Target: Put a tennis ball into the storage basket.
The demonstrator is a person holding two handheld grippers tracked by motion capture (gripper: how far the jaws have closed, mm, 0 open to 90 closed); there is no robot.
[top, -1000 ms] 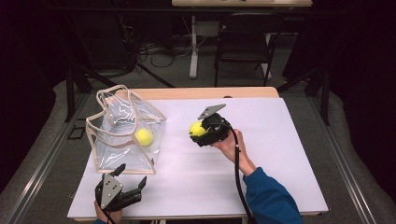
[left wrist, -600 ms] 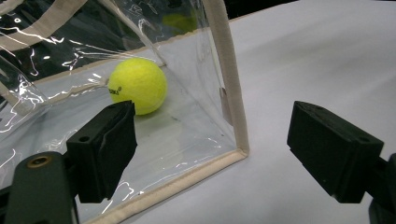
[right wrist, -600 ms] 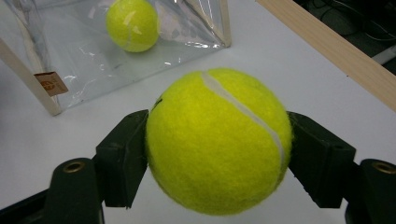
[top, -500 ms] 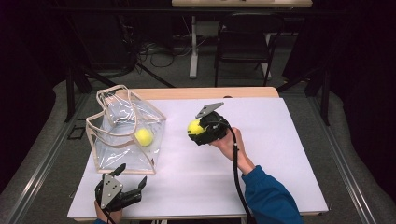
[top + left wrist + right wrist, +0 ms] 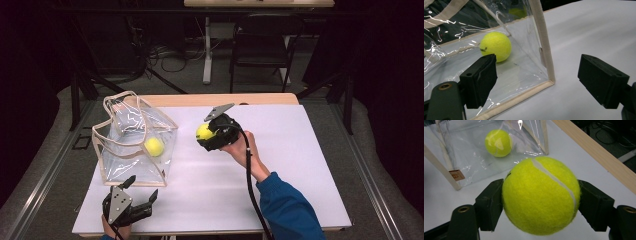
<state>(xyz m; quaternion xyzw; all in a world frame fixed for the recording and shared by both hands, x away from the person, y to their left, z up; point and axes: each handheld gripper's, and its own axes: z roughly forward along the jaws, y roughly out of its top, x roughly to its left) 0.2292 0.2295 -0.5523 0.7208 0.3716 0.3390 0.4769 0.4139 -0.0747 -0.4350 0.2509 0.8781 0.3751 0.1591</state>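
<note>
My right gripper (image 5: 206,134) is shut on a yellow tennis ball (image 5: 204,132) and holds it above the middle of the white table, to the right of a clear plastic bag (image 5: 134,145) with beige trim. In the right gripper view the held ball (image 5: 541,195) sits between both black jaws. A second tennis ball (image 5: 154,146) lies inside the bag, also seen through the plastic (image 5: 495,46) (image 5: 498,143). My left gripper (image 5: 141,189) rests at the table's near left edge, open with nothing between its jaws, which face the bag's near corner (image 5: 550,80).
The white table (image 5: 280,165) has a wooden strip (image 5: 220,99) along its far edge. A chair (image 5: 262,40) and cables stand on the dark floor beyond. A black cable (image 5: 250,175) trails from the right gripper along the blue sleeve.
The right gripper with its ball has shifted slightly left, toward the bag. The left gripper has stayed put.
</note>
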